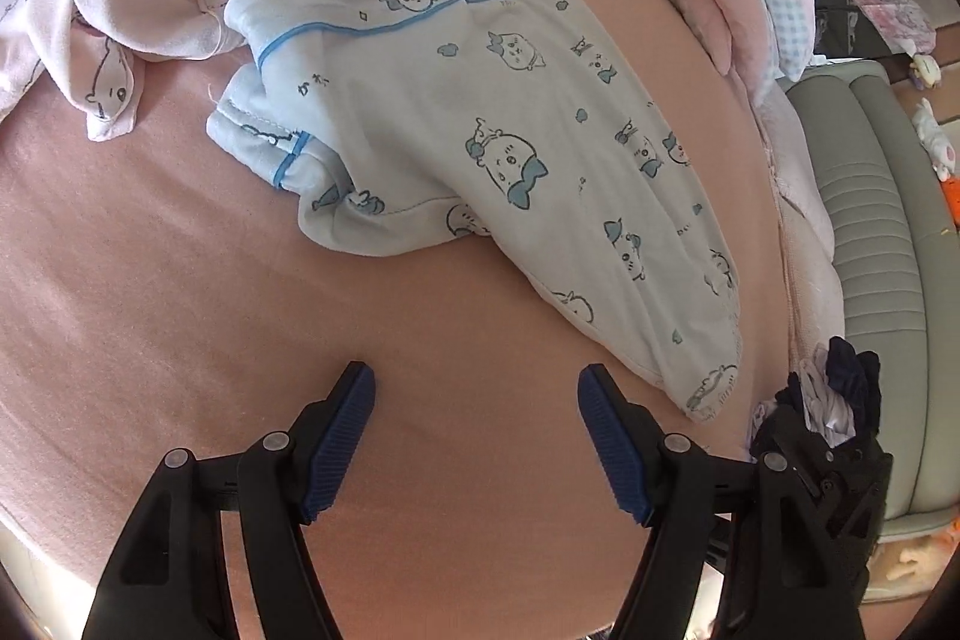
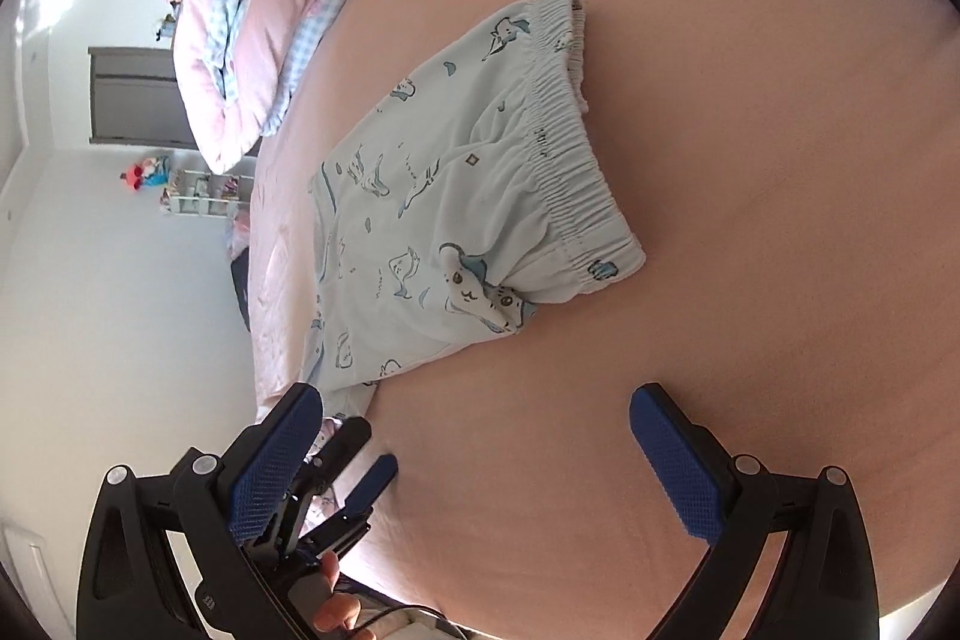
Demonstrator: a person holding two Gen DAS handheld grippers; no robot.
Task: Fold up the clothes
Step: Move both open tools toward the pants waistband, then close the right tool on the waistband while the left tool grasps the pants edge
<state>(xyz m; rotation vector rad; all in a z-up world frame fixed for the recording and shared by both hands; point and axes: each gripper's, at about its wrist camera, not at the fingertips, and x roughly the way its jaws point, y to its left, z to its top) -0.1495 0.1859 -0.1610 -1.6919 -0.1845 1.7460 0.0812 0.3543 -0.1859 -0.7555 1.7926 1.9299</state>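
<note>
1. Left wrist view — the left tongs (image 1: 477, 379) hang spread and empty over bare bed (image 1: 150, 292) sheet, just short of the blue pyjama trousers (image 1: 498, 148), which lie flattened toward the bed's right edge, likely for folding; a pink garment (image 1: 90, 10) sits crumpled at the far-left corner.
2. Right wrist view — the right tongs (image 2: 474, 400) are spread, gripping nothing, short of the trousers' waistband (image 2: 564, 142) — probably the next pinch point.

Two black plastic linkage arms are seen on the left gripper (image 1: 476, 377), each tipped with a ribbed blue pad and pinned by round silver rivets. The same build is shown on the right gripper (image 2: 477, 399), with dimpled blue pads (image 2: 678, 466). Beside its left arm, fingertips (image 2: 336, 610) and thin dark cables are glimpsed.
</note>
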